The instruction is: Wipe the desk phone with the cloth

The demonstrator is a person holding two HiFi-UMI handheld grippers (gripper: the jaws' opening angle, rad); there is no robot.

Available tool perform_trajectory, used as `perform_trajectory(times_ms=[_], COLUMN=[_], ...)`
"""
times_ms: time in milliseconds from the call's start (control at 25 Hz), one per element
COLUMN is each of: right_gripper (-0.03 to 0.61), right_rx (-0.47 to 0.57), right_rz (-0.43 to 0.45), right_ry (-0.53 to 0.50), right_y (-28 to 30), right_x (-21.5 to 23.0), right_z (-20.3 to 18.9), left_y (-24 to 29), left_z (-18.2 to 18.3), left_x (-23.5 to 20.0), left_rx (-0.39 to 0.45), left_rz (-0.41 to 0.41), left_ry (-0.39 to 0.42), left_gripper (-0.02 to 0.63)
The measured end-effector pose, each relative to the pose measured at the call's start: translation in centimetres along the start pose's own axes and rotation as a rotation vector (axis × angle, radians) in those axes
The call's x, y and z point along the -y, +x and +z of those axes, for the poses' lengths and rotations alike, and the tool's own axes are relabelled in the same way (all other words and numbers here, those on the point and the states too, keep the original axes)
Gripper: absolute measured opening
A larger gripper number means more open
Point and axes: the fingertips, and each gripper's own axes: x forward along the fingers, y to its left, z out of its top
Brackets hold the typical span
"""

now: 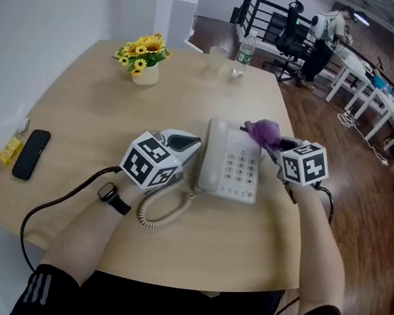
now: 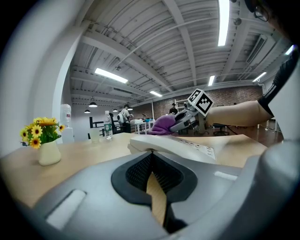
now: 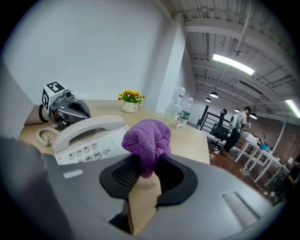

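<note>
Pinching the cloth (image 3: 146, 136), right gripper (image 1: 278, 144) hovers by phone (image 1: 230, 168); left gripper (image 1: 183, 143) empty, fingers together.

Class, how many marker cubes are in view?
2. One marker cube rides the left gripper; the other rides the right gripper, which holds the purple cloth.

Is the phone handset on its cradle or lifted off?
On its cradle: the handset lies flat along the phone, beside the keypad.
</note>
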Motion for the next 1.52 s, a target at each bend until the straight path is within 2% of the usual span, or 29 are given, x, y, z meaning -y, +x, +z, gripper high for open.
perform_trajectory(times_ms=[120,280,520,840,1200,1360,1520], right_gripper=[0.098,0.098,0.097,0.097,0.097,0.097,0.097], right_rx=[0.023,0.011,0.038,0.054,0.02,0.073,0.185], right_rz=[-0.011,0.035,0.093,0.197,0.26,0.236,0.166], right_ry=[0.008,-0.001,0.0,-0.059,-0.114,-0.136,-0.08], right_y=[-0.5,0.2,-1.1,-5.7,-9.4,-10.3,-9.1], right_x=[0.5,-1.0,-3.8,-9.8,-13.9,-13.0,-8.9], right_z=[0.6,0.7,-1.2,-4.9,-7.8,-5.8,-1.1], left_y=[0.0,0.0,0.0,0.0,-0.1,0.0,-0.1], left_z=[-0.1,0.0,0.0,0.0,0.0,0.0,0.0], left_x=[0.0,0.0,0.1,0.0,0.1,0.1,0.0], left_rx=[0.001,0.001,0.0,0.001,0.002,0.001,0.001], left_rz=[-0.001,0.002,0.0,0.001,0.006,0.005,0.008], left_ry=[-0.001,0.006,0.005,0.003,0.011,0.015,0.018], left_gripper=[-0.006,-0.006,-0.006,-0.006,-0.006,-0.006,-0.006])
